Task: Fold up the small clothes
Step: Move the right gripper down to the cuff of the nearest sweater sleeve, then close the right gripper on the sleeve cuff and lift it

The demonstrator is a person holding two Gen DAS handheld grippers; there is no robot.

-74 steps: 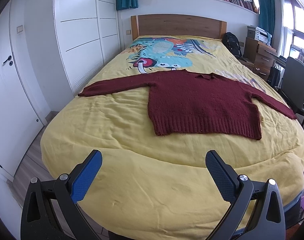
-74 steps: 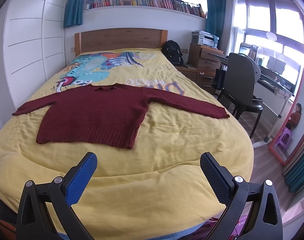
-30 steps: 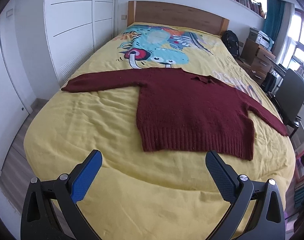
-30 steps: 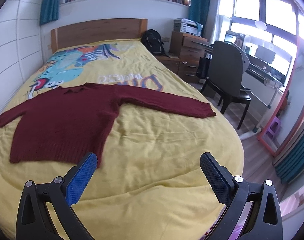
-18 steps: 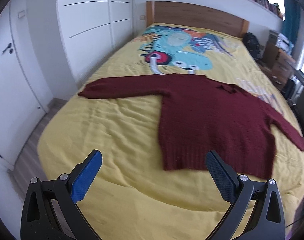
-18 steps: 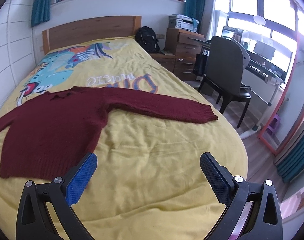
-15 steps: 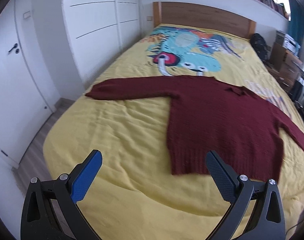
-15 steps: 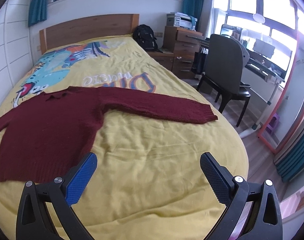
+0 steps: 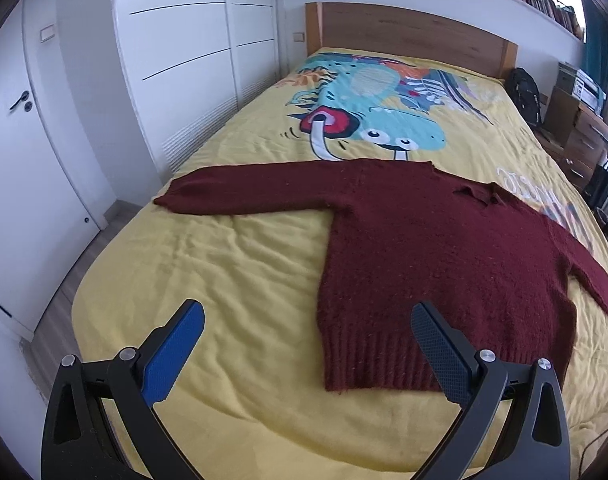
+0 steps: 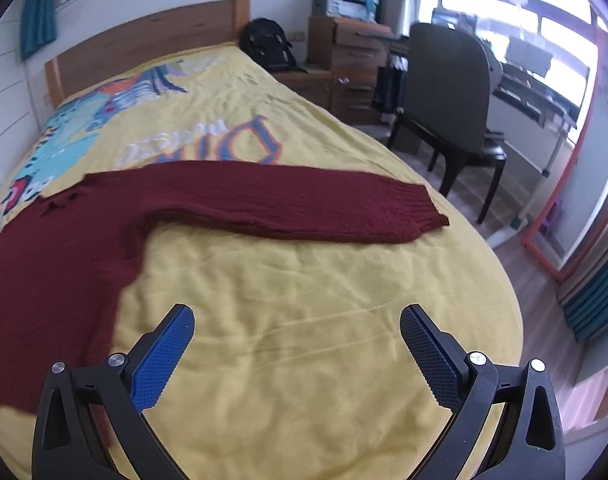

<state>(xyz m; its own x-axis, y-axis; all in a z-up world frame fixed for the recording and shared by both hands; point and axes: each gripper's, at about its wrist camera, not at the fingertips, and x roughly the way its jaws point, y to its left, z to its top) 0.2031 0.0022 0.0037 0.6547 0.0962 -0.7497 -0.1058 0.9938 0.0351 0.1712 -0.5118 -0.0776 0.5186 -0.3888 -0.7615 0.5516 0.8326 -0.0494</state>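
A dark red knit sweater (image 9: 432, 248) lies flat on the yellow bed cover (image 9: 232, 272), both sleeves spread out sideways. My left gripper (image 9: 304, 324) is open and empty, above the cover near the sweater's bottom left hem corner (image 9: 336, 380). In the right wrist view the sweater (image 10: 56, 264) fills the left side and its right sleeve (image 10: 304, 204) runs to a ribbed cuff (image 10: 424, 212). My right gripper (image 10: 296, 324) is open and empty over bare cover, short of that sleeve.
The bed has a wooden headboard (image 9: 408, 36). White wardrobe doors (image 9: 184, 60) line the left side. A chair (image 10: 448, 96), a desk (image 10: 536, 96), drawers (image 10: 352, 68) and a black backpack (image 10: 268, 44) stand to the right of the bed.
Both grippers moved forward and lower over the bed. The left swung left toward the hem corner and left sleeve; the right swung right toward the right sleeve. Both stayed open.
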